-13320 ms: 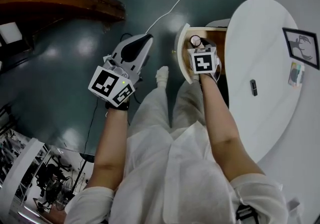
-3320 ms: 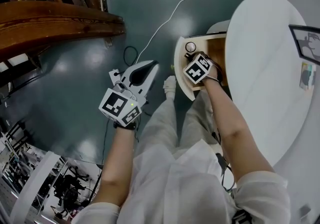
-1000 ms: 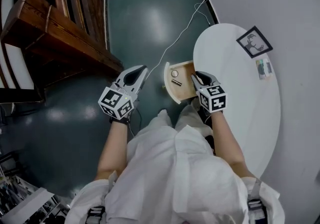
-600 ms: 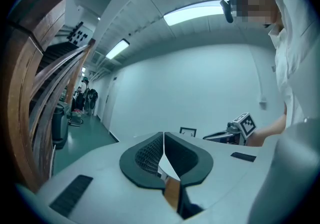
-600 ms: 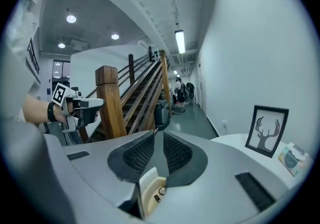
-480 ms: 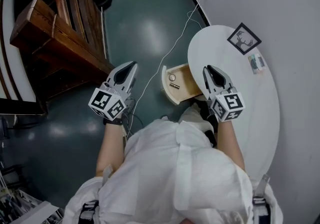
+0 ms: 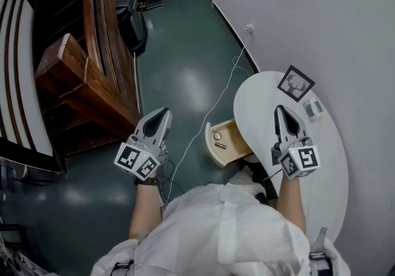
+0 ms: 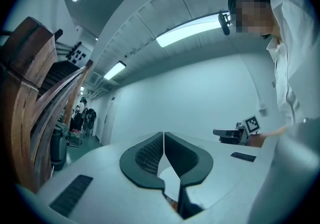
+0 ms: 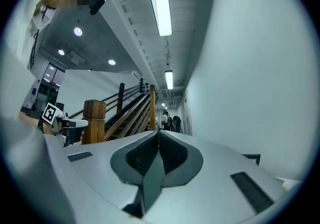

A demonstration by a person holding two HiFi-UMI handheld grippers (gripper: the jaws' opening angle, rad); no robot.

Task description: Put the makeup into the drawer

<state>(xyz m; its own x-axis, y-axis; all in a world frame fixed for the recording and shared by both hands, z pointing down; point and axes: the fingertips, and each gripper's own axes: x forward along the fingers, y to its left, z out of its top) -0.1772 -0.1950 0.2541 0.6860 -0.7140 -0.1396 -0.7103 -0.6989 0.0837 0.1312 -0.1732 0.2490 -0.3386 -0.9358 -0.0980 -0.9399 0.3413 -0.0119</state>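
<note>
Left claw (image 7: 160,114), clenched empty, hangs at 9 o'clock from the open drawer (image 7: 238,136), where the makeup (image 7: 217,136) lies. At 3 o'clock, above the white counter (image 7: 259,99), the right claw (image 7: 279,110) has just been closing, clenched empty.

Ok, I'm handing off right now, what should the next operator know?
Left gripper: shut, empty, over the floor left of the drawer.
Right gripper: jaws have just closed, nothing between them, above the white table.
Drawer open; a round case and a slim stick lie inside.
Done: those two are stowed.
Left: probably closing the drawer; the small packet by the picture frame may be makeup, cannot tell.
</note>
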